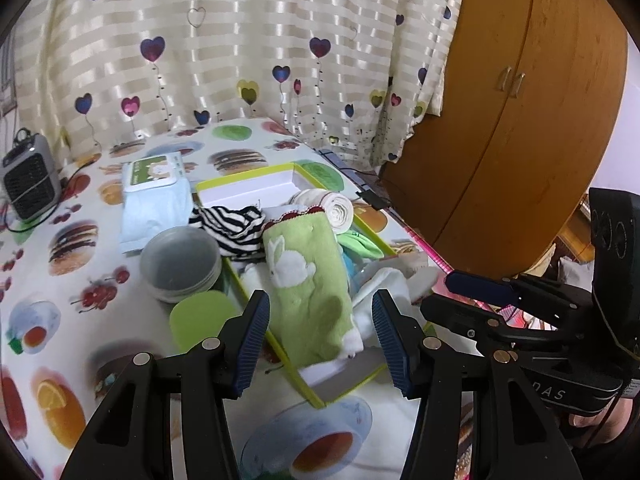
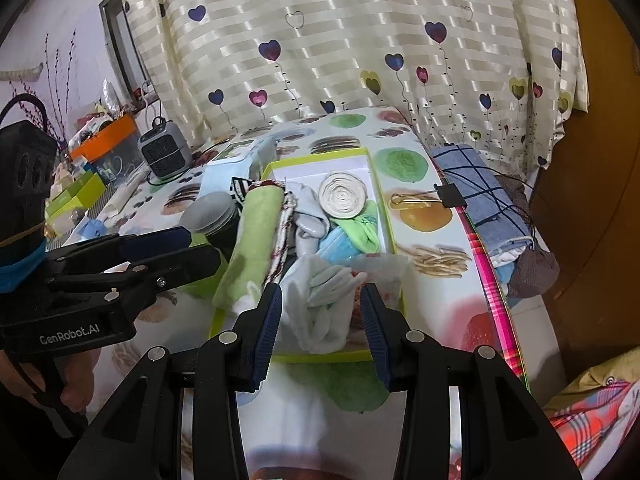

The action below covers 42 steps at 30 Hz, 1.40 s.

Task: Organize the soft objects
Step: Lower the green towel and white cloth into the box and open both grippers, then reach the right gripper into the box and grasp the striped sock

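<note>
The left gripper (image 1: 320, 340) has its two blue pads spread wide apart. Nothing is pinched between them. It hangs over the near end of a green towel (image 1: 308, 280) with a white bunny on it. The pads do not touch the towel.

The right gripper (image 2: 320, 330) also has its pads apart, and they press on nothing. It hangs over a crumpled white cloth (image 2: 320, 296) at the near end of the box.

The soft things sit in a flat white box with a lime green rim (image 1: 248, 178). The green towel lies along the left side of the box, partly over the rim. Behind it is a black and white striped cloth (image 1: 232, 228), which hangs over the box edge. A rolled cream towel (image 2: 343, 197) lies farther back in the box. Near it are a light green cloth (image 2: 366, 230) and a blue face mask (image 2: 338, 249).

Just left of the box is a stack of grey bowls (image 1: 182, 264). A pack of wipes (image 1: 154, 196) lies behind the bowls. A small grey heater (image 1: 30, 184) stands far to the left.

Everything rests on a tablecloth (image 1: 80, 280) with pictures of burgers and fruit. A black binder clip (image 2: 450, 195) sits to the right of the box. A curtain with hearts (image 1: 240, 40) hangs behind the table.
</note>
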Tool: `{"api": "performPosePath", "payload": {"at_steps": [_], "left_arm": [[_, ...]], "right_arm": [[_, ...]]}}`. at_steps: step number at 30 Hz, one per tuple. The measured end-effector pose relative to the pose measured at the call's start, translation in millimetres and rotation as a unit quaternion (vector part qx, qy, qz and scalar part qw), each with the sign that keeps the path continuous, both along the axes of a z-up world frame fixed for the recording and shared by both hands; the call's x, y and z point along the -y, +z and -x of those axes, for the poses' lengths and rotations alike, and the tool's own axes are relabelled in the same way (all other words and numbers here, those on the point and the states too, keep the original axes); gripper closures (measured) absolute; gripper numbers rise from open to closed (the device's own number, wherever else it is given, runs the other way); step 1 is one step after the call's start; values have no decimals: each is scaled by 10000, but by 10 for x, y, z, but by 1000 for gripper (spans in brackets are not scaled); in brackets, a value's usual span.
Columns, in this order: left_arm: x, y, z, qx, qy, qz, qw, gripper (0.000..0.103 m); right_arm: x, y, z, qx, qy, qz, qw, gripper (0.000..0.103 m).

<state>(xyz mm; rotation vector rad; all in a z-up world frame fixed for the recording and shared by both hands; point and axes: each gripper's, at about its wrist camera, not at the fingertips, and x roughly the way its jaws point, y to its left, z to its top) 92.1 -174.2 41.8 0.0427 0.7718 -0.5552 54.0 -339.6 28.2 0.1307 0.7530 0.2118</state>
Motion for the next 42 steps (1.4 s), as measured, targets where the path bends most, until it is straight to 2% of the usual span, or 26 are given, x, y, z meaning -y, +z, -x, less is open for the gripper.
{"api": "performPosePath", "payload": {"at_steps": [8, 19, 29, 37, 42], "left_arm": [[-114, 5, 247, 43, 218, -251, 9994, 50], [-326, 32, 514, 77, 555, -357, 9978, 50], [-429, 102, 680, 91, 510, -146, 9986, 50], [-422, 37, 541, -150, 474, 75, 9987, 50], [-340, -2, 362, -189, 426, 46, 9989, 50]], "right_arm": [[-219, 112, 174, 84, 104, 309, 9994, 61], [-426, 158, 382, 123, 199, 534, 9983, 60], [-463, 251, 547, 275, 70, 541, 9981, 60], [-357, 132, 336, 253, -70, 380, 9989, 61], [-281, -77, 75, -24, -160, 320, 9994, 72]]}}
